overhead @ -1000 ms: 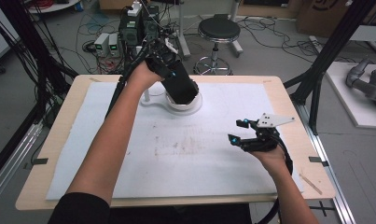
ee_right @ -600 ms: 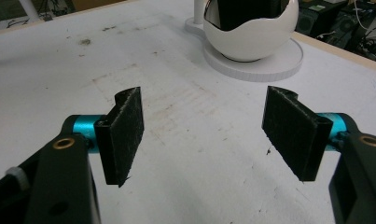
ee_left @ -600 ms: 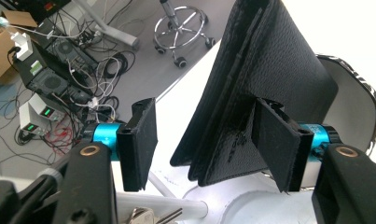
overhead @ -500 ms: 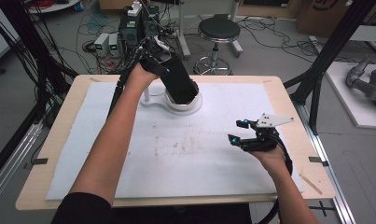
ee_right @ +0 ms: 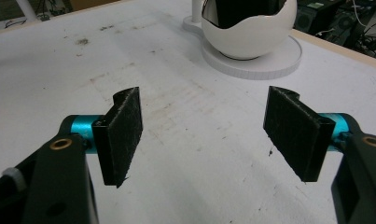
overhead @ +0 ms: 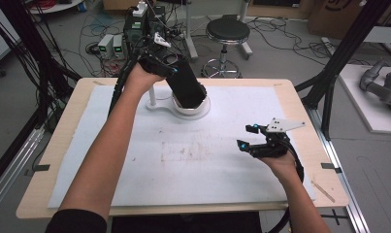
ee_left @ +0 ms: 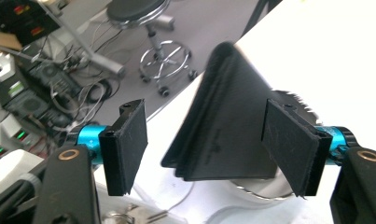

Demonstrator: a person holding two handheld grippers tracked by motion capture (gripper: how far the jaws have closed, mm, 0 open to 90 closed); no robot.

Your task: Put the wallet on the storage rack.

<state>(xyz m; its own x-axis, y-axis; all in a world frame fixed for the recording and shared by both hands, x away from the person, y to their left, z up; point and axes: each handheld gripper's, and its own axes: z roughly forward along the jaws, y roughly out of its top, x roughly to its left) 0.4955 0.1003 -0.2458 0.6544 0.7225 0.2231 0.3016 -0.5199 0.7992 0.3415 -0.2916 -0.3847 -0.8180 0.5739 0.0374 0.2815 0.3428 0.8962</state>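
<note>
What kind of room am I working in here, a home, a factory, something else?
Most likely a robotics or electronics lab, not a home. Behind the table sit powered electronics boxes with loose cables across the floor, a round workshop stool, and black frame struts around the bench.

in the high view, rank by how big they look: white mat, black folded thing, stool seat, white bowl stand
1. white mat
2. black folded thing
3. stool seat, farther off, so unsure
4. white bowl stand, mostly hidden

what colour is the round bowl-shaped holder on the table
White, glossy, with a black item inside; clearest in the right gripper view.
</note>
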